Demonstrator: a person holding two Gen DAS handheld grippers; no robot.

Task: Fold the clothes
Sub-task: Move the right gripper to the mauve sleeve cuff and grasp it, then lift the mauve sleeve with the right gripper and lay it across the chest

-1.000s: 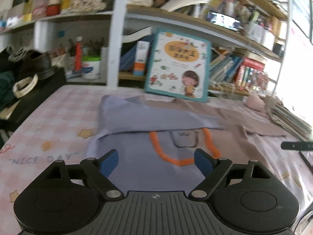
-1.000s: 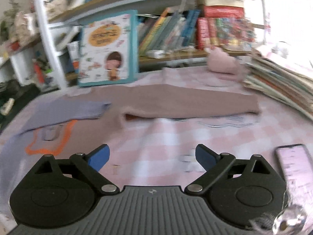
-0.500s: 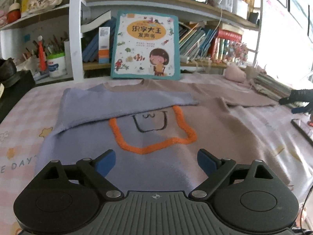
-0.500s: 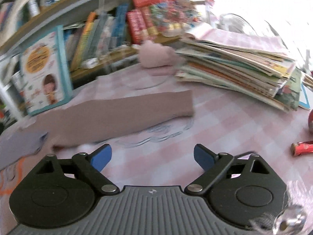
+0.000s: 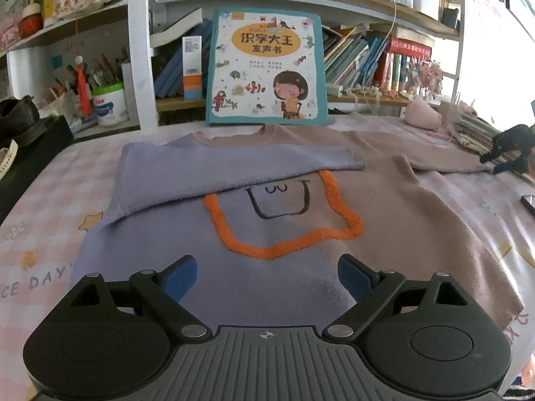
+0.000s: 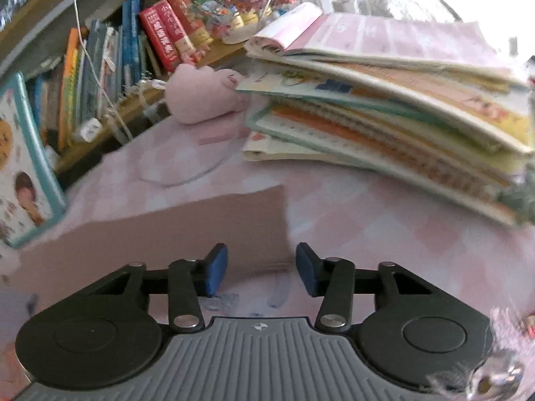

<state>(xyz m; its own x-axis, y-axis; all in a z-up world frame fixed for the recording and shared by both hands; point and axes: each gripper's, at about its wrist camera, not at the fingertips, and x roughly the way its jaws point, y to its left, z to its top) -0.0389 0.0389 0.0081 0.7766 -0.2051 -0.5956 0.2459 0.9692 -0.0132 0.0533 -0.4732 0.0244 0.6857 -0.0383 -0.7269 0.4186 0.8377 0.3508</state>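
Sweater (image 5: 301, 220) lay ahead of left jaws, book (image 5: 267, 67) behind it. Sleeve end (image 6: 234, 230) sat between right jaws; book stack (image 6: 384, 100) ahead-right, plush (image 6: 200, 93) ahead-left.

Half lilac, half dusty mauve-brown sweater (image 5: 384, 220), with a fuzzy orange outline (image 5: 284, 237) around a thin black drawn face at centre; pink-and-white checked tablecloth (image 5: 50, 200) printed with yellow stars and pale blue lettering; teal-bordered white picture book (image 5: 267, 67) at 12 o'clock; blue pads on black gripper fingers (image 6: 215, 269)
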